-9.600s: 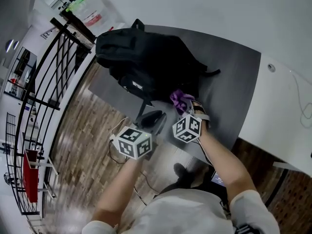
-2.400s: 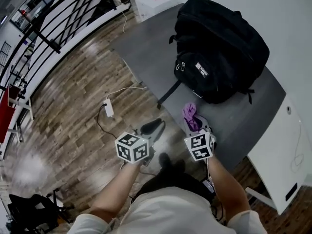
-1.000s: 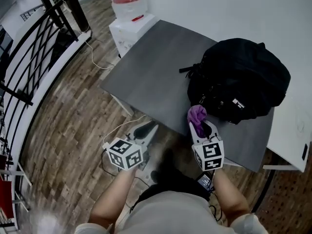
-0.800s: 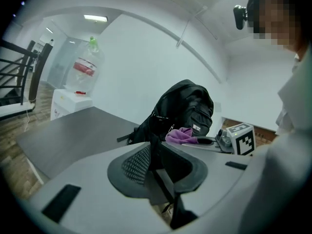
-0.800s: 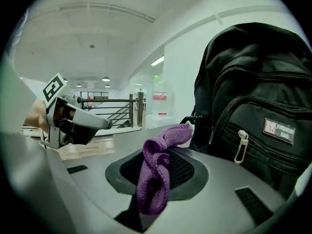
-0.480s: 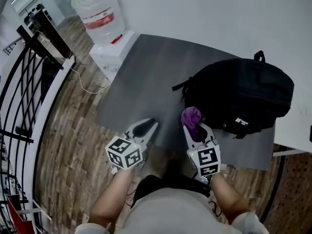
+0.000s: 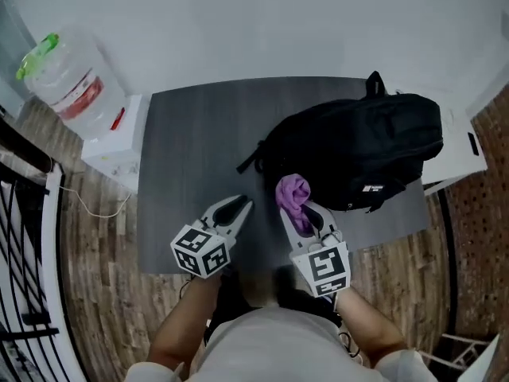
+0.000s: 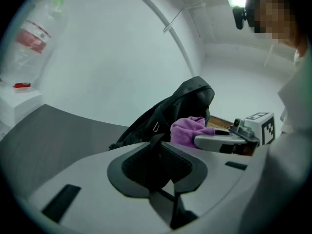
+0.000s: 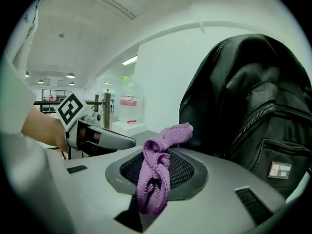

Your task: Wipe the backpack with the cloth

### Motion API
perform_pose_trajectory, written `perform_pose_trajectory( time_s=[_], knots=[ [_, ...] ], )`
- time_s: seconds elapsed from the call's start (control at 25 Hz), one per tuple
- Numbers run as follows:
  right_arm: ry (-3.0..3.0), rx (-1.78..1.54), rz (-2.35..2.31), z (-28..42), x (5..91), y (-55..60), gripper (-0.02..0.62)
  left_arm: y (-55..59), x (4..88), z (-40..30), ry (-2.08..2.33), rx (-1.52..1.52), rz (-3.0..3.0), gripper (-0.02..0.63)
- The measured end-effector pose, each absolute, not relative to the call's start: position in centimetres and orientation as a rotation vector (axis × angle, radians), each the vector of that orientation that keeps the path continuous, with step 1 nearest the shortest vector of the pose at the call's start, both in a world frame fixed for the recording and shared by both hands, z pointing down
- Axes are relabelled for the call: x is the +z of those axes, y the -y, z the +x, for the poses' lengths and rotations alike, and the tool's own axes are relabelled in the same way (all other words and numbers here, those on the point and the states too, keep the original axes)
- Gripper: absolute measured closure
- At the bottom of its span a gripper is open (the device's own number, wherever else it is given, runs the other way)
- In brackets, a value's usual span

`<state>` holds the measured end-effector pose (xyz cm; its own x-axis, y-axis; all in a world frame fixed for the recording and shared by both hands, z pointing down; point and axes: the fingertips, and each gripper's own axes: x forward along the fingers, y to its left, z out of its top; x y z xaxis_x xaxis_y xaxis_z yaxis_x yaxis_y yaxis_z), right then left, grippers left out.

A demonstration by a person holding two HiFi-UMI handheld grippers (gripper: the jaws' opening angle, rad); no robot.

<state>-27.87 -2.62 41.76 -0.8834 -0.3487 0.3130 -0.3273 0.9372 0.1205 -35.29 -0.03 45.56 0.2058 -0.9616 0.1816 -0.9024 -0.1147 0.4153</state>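
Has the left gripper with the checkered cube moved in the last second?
Yes. The left gripper moved from above the wooden floor to over the dark grey table.

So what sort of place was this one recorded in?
Probably an office or similar indoor workplace: a water dispenser with a large bottle stands beside a grey table against a white wall, with wood-look flooring and a black metal railing nearby.
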Motion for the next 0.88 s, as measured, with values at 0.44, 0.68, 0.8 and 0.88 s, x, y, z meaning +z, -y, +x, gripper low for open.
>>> perform_pose_trajectory(
  time_s=[0.44,0.68,0.8,0.88],
  knots=[
    [2.717,-0.138,1.008,-29.8,35.7,1.8,0.494,2.3,42.7,-36.0,1.285,-0.065,2.46,0.555],
    [2.796,-0.107,1.202,-30.2,28.2,3.6,0.494,3.1,40.7,-35.2,1.161,-0.081,2.562,0.555],
    [2.846,-0.138,1.252,-30.8,24.4,5.0,0.494,3.4,39.8,-34.4,1.118,-0.081,2.597,0.555],
    [2.852,-0.133,1.287,-31.1,23.1,6.2,0.494,3.8,39.4,-34.0,1.096,-0.08,2.612,0.555]
  ],
)
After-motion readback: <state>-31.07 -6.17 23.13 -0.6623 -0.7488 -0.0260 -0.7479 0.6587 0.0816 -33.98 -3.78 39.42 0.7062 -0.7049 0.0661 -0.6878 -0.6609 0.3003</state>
